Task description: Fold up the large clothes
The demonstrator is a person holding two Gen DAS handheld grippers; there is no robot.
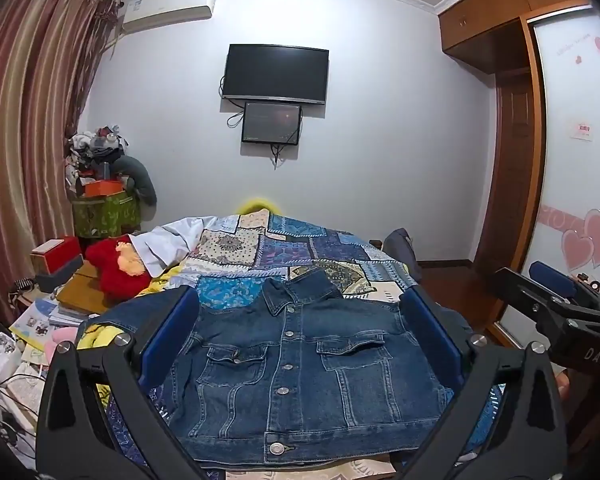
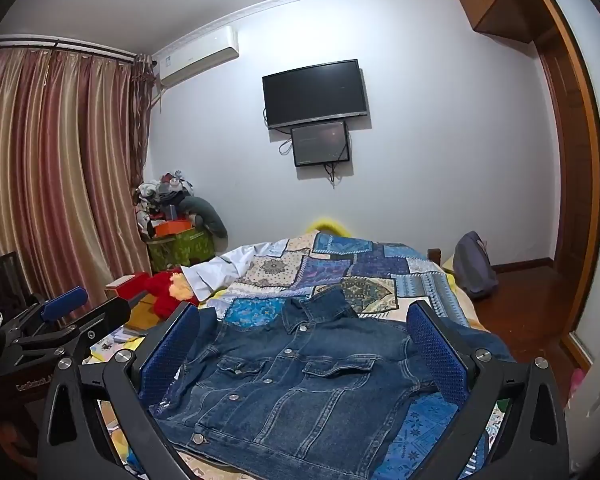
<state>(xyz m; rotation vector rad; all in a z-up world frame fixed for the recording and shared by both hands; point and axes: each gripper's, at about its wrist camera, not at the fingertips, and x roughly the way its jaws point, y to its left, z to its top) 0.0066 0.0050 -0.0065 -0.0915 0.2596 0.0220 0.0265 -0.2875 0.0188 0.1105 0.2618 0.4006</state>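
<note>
Denim jacket (image 1: 296, 372) lies buttoned and face-up, collar toward the far wall, across the lower centre of both wrist views, on a patchwork bedspread (image 1: 260, 248). Left gripper (image 1: 300, 344) hovers above it, blue pads spread wide and gripping nothing; right gripper (image 2: 304, 354) is likewise released, its frame edging into the right of the left view. Sleeves trail off past each shoulder. Folding well likely means pinching each sleeve near the shoulder seam and laying it flat across the chest before doubling the body. Wall-mounted television (image 2: 316, 94) hangs upper centre.
</note>
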